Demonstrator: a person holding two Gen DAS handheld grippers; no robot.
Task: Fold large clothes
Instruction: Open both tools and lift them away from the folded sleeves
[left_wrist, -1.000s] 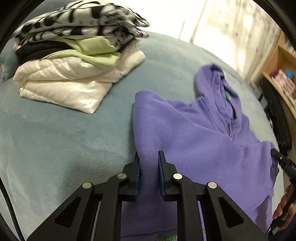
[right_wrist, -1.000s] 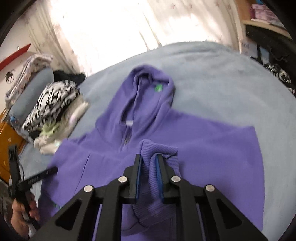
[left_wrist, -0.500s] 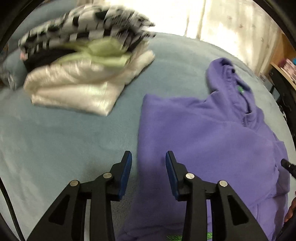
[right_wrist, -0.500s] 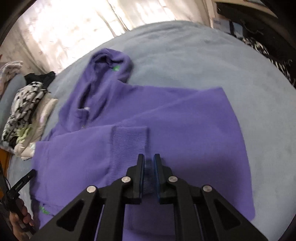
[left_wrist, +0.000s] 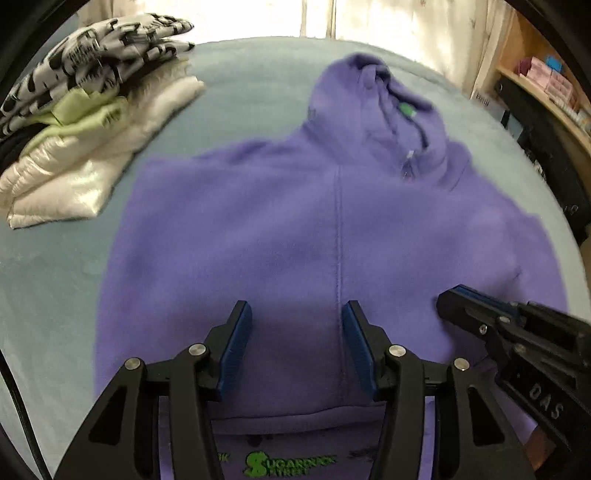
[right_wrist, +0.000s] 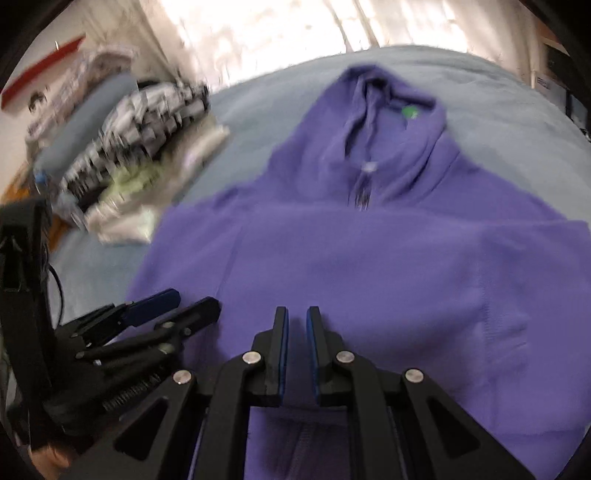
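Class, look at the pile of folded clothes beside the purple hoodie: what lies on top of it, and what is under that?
On top of the pile lies a black-and-white patterned garment. Under it show a light green piece, something black and a shiny white piece. Their covered parts cannot be seen.

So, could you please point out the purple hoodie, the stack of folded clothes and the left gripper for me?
purple hoodie (left_wrist: 295, 229), left wrist view, middle of its body.
stack of folded clothes (left_wrist: 85, 122), left wrist view, green layer.
left gripper (left_wrist: 293, 347), left wrist view, midway between its fingertips.

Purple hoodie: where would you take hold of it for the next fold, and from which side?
Probably the hem edge of the purple hoodie nearest the cameras, approached from that near side. It lies flat, sleeves folded in, hood pointing away, so the hem can be carried up toward the hood.
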